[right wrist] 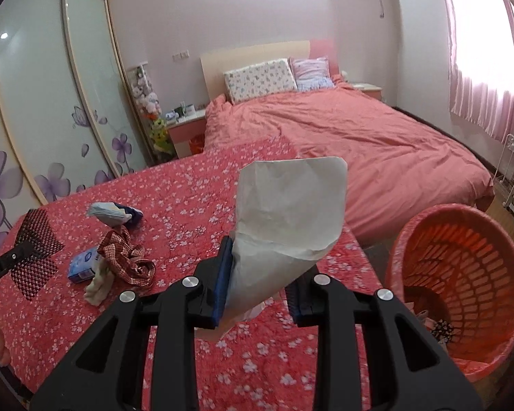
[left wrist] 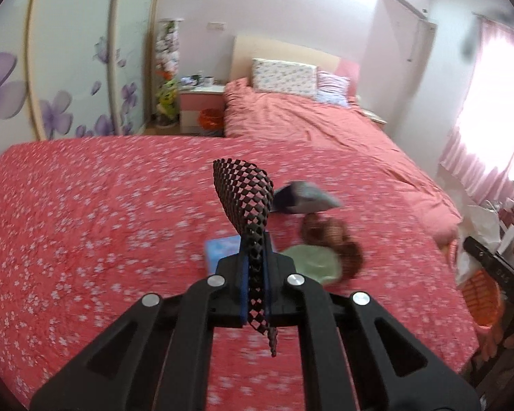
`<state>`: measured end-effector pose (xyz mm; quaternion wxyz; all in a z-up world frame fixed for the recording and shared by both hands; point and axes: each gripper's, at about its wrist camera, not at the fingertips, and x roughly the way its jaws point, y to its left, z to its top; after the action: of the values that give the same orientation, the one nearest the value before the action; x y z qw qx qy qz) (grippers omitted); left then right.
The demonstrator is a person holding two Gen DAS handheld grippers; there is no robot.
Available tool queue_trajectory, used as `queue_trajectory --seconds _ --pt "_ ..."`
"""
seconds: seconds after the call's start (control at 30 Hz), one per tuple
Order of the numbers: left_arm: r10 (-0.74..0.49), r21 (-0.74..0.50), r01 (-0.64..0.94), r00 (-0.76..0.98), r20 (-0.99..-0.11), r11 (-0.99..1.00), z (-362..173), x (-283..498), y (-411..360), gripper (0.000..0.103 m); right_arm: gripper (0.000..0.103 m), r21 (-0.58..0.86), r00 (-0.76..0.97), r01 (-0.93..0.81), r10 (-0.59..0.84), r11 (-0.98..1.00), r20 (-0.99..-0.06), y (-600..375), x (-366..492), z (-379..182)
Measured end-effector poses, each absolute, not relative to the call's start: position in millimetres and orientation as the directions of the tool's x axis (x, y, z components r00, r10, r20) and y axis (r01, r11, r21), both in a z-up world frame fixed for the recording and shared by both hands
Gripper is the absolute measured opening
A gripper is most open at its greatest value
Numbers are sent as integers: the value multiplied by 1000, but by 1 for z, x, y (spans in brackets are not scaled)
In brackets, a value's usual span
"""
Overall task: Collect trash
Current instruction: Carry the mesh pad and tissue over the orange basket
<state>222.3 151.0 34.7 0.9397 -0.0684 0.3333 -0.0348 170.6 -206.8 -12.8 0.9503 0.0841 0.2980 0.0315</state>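
Through the left wrist camera we find the lower half smeared by motion: the blue packet, the pale green thing and the brown checked cloth on the flowered red bedspread are too blurred to name with certainty, and the grey-and-navy pouch beyond them is hardly clearer. The left hand-held gripper is closed tight on a strip of black mesh netting, which fans out above the pads and trails a thin tail beneath them, hiding part of the bed behind. At the right edge an orange basket is cut off by the frame, with white paper bunched above it. Through the right wrist camera the picture is sharper. The right hand-held gripper stands partly open yet clamped on a crumpled white paper sheet, which rises in a cone and blocks our sight of the bed's middle. The basket sits on the floor just right of this gripper, below the bed's edge, a few scraps lying in its bottom. To the left, well apart, the bedspread carries the pouch, the checked cloth, the blue packet and a whitish rag; the left gripper's netting shows at the far left edge.
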Motion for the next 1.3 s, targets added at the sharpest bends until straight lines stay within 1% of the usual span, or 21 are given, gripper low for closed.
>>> queue_trajectory --seconds 0.27,0.53,0.7,1.03,1.3 --pt "-257 -173 191 771 -583 966 57 212 74 7 29 131 869 41 29 991 -494 -231 138 3" --pt "-385 -205 328 727 -569 922 59 205 7 7 29 141 900 132 -59 981 -433 -267 108 11" --pt "-459 -232 402 681 -570 886 54 208 -39 7 29 160 904 194 -114 968 -412 -291 95 11" --pt "-589 -276 544 566 -576 792 40 215 -139 7 29 183 887 300 -203 936 -416 -345 84 -2" --pt "-643 -292 616 481 -597 732 19 218 -199 7 29 220 861 370 -245 902 -446 -385 88 -19"
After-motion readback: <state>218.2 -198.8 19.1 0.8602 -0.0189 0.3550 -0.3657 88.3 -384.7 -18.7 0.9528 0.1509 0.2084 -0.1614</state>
